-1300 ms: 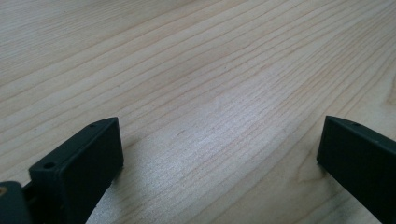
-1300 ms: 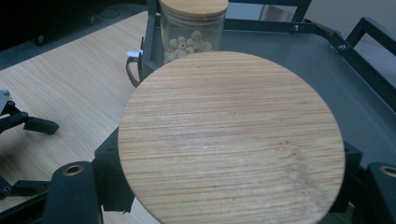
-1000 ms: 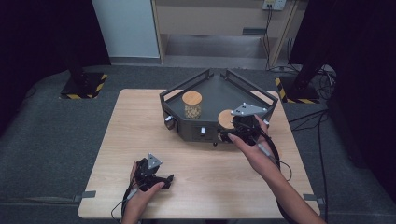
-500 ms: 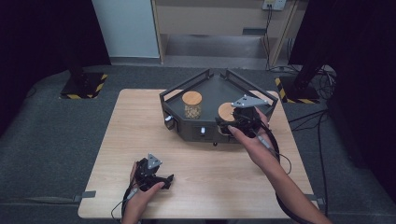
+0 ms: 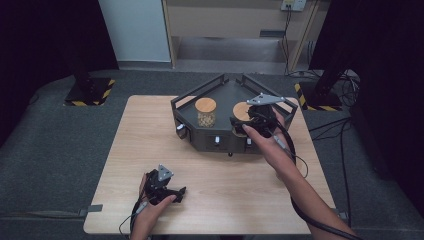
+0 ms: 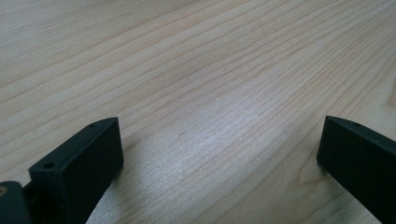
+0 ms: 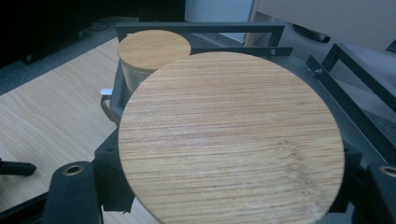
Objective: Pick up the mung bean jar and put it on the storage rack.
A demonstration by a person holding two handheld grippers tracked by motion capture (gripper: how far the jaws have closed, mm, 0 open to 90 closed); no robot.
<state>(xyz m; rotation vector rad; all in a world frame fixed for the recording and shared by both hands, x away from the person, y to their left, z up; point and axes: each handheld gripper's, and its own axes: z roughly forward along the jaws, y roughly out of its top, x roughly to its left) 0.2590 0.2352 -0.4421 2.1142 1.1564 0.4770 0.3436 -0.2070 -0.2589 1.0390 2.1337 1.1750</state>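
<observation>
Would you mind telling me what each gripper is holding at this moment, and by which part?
The right gripper holds a jar by its sides, just below the round wooden lid, over the dark rack. The left gripper holds nothing; it stands open.

I've got the light wooden desk (image 5: 150,150) in front of me, its grain running clean across the near side. Around it lies dark grey carpet (image 5: 50,165), and a strip of grey tape (image 5: 92,208) sits on the floor just by the desk's near left corner. Far left, a black stand foot with yellow-and-black hazard striping (image 5: 90,92) rests on the floor; a matching striped foot (image 5: 320,95) shows at the far right. Black cables (image 5: 345,130) trail over the carpet on that right side. Behind it all, a pale panel (image 5: 132,30) stands against the back, next to a beige cabinet (image 5: 235,20) with a wall socket (image 5: 293,5) above.
</observation>
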